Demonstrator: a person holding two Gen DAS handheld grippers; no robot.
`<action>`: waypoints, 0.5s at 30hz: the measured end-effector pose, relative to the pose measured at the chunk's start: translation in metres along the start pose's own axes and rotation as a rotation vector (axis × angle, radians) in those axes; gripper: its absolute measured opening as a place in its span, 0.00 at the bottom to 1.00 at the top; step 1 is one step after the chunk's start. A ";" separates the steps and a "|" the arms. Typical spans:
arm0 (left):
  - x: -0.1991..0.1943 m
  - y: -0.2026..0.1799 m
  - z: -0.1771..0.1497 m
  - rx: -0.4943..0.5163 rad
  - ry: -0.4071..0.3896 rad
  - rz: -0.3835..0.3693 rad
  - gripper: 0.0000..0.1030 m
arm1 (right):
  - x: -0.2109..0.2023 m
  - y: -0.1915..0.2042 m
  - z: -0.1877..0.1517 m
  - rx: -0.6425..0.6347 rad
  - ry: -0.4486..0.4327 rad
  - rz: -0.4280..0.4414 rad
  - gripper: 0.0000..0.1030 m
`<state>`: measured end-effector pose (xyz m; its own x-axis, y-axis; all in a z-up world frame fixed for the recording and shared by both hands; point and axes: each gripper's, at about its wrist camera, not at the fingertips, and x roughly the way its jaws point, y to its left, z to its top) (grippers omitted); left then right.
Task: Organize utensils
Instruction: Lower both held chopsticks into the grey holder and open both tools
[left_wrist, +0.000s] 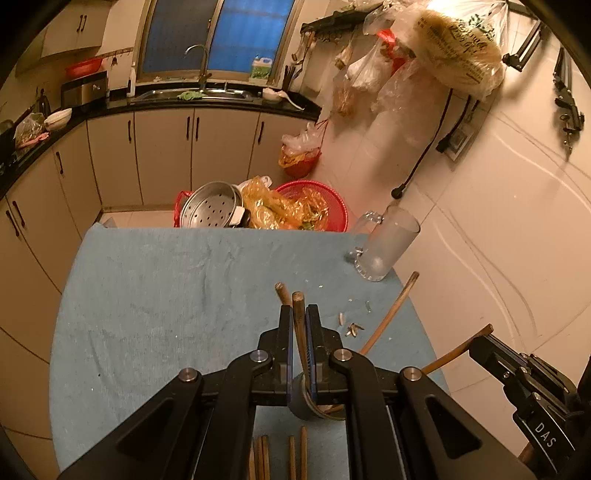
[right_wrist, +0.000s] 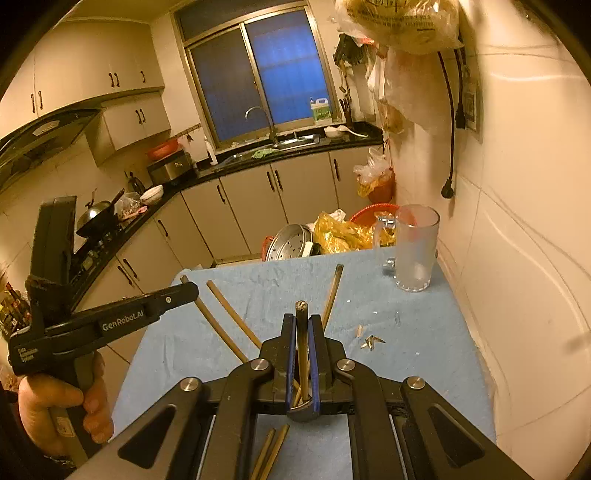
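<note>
Blue cloth (left_wrist: 155, 314) covers the table; each gripper — left gripper (left_wrist: 299, 325), right gripper (right_wrist: 303, 332) — pinches a chopstick (left_wrist: 298, 314) upright between closed jaws. Glass mug (right_wrist: 415, 251) stands near the far right edge, bare cloth leftward.

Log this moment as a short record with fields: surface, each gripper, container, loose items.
surface: blue cloth over a table
left gripper: shut on chopsticks
right gripper: shut on a chopstick
container: glass mug, upright, empty, at the cloth's far right corner
loose items: more chopsticks lying near the cloth's near edge; small scraps by the right side
</note>
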<state>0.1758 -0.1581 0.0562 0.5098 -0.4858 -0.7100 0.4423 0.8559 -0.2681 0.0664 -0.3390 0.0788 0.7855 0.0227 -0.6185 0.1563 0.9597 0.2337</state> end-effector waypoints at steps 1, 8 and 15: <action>0.002 0.001 -0.001 -0.001 0.008 0.004 0.07 | 0.002 0.000 0.000 -0.002 0.006 0.000 0.07; 0.009 0.002 -0.006 -0.003 0.032 0.013 0.07 | 0.013 0.001 -0.006 -0.008 0.029 -0.006 0.07; 0.005 0.004 -0.006 -0.013 0.030 0.008 0.25 | 0.011 -0.001 -0.005 0.024 0.037 -0.029 0.15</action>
<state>0.1761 -0.1559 0.0473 0.4913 -0.4733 -0.7312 0.4282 0.8623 -0.2704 0.0715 -0.3386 0.0681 0.7577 0.0060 -0.6526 0.1932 0.9531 0.2330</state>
